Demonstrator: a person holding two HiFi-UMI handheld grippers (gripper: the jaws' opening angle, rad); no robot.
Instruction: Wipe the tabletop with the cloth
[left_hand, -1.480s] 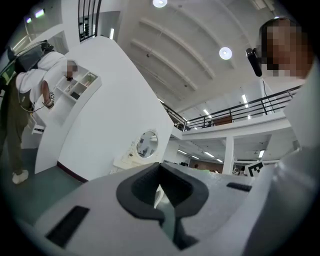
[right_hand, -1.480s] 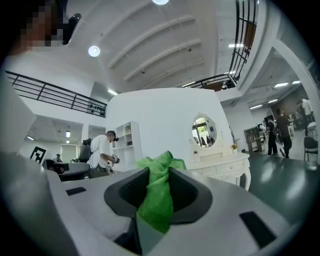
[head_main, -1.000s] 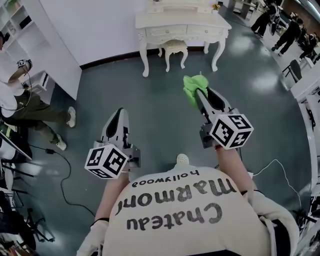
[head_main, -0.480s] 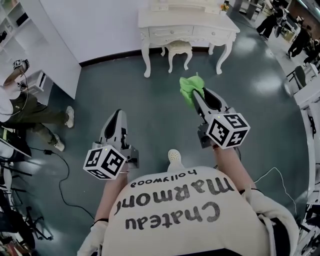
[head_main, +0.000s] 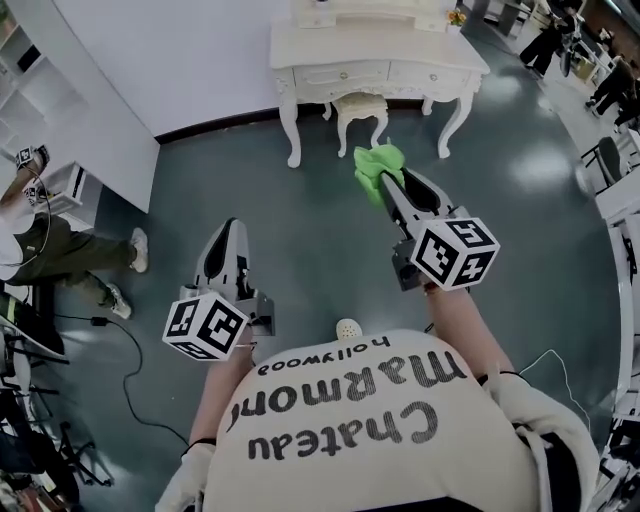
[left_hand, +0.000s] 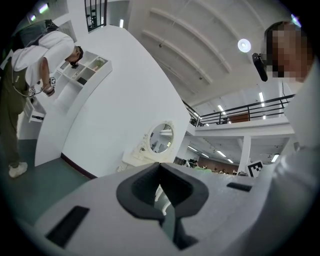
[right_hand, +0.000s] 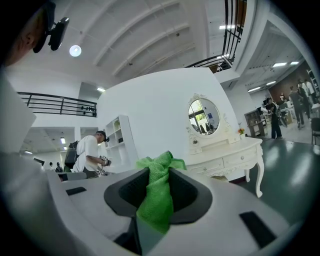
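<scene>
My right gripper (head_main: 385, 178) is shut on a green cloth (head_main: 374, 166), bunched at its tip and held in the air over the grey floor. In the right gripper view the green cloth (right_hand: 157, 192) is pinched between the jaws of my right gripper (right_hand: 159, 175). A white dressing table (head_main: 378, 52) with a round mirror (right_hand: 204, 116) stands ahead, some way off. My left gripper (head_main: 228, 232) is shut with nothing in it, lower and to the left. In its own view my left gripper (left_hand: 161, 195) shows jaws pressed together.
A small white stool (head_main: 360, 110) sits under the dressing table. White shelving (head_main: 60, 100) lines the left wall, where a person (head_main: 45, 245) stands. A cable (head_main: 125, 345) trails on the floor at left. More people and furniture are at the far right (head_main: 600, 70).
The dressing table has come a little nearer and more central in the head view. Both grippers keep their places and grips; the cloth stays held.
</scene>
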